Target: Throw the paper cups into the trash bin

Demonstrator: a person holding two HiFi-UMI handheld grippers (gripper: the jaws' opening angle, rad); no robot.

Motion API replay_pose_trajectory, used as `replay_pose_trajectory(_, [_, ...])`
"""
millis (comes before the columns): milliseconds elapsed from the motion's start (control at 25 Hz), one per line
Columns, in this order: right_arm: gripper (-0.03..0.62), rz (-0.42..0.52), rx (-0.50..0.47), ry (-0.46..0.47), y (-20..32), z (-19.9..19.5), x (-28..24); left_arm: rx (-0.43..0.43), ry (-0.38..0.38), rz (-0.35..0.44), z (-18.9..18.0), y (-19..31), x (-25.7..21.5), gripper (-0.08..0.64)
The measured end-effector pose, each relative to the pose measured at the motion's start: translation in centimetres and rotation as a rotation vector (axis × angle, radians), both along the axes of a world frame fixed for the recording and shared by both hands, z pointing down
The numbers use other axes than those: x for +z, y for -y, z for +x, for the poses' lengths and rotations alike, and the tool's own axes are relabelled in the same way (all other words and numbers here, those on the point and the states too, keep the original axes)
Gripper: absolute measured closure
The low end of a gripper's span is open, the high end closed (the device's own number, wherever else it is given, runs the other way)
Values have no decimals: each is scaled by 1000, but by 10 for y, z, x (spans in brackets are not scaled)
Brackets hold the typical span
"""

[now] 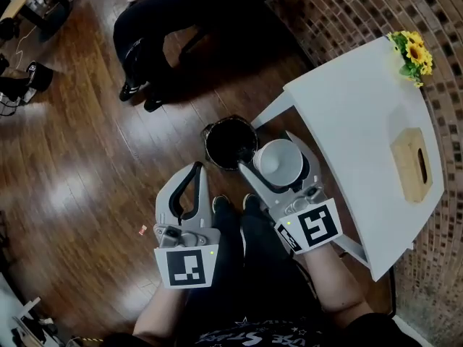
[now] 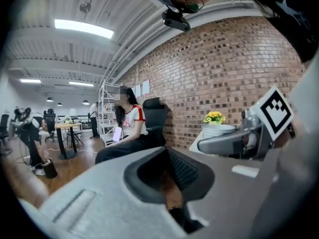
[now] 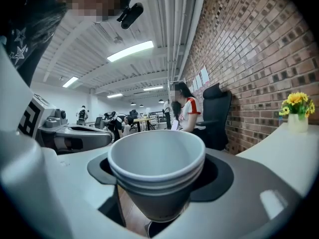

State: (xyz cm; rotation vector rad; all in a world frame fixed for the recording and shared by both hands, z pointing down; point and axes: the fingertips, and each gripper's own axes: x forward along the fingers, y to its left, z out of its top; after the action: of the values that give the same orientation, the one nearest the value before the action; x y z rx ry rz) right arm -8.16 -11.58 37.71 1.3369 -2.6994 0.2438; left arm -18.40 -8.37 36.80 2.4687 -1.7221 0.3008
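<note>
Two or more nested cups [image 1: 281, 163], upright with mouths up, are clamped between the jaws of the right hand-held gripper [image 1: 271, 155], which grips them round the wall below the rims. The bin [image 1: 230, 144] stands on the floor just up and left of the cups in the head view, its open black mouth facing up, so the right hand is far nearer to it than the left. The left hand-held gripper [image 1: 197, 168] hangs at lower left of the bin, jaws together and empty. To the right, the worktop [image 1: 362, 114] edge and its leg run close beside the bin; I judge they could catch the gripper. Flowers [image 1: 414, 53] and a wooden box [image 1: 412, 165] sit well clear.
</note>
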Motion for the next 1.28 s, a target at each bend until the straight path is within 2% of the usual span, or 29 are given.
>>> replay_pose_trajectory(120, [212,-49,-33,-3,6,-4,40,-7,5,-38,1,4,30,555])
replay_pose_trajectory(360, [212,-155,-76,-17,18,-6,141,-54,35,-50,2,23,90,555])
replay_pose_trajectory(600, [212,-196,-105,-25,35,-12,208,-99,16,-81,1,41,148,555])
replay_pose_trajectory(720, [212,-203,-123,-43,39,-16,241,-93,27,-101,4,47,182,555])
replay_pose_trajectory(920, [212,-247,-132,-61,43,-19,290,-108,62,-185,-3,53,247,555])
replay_pose_trajectory(1280, [212,-357,-104,-83,46,-8,377,-199,14,-315,-18,57,335,555])
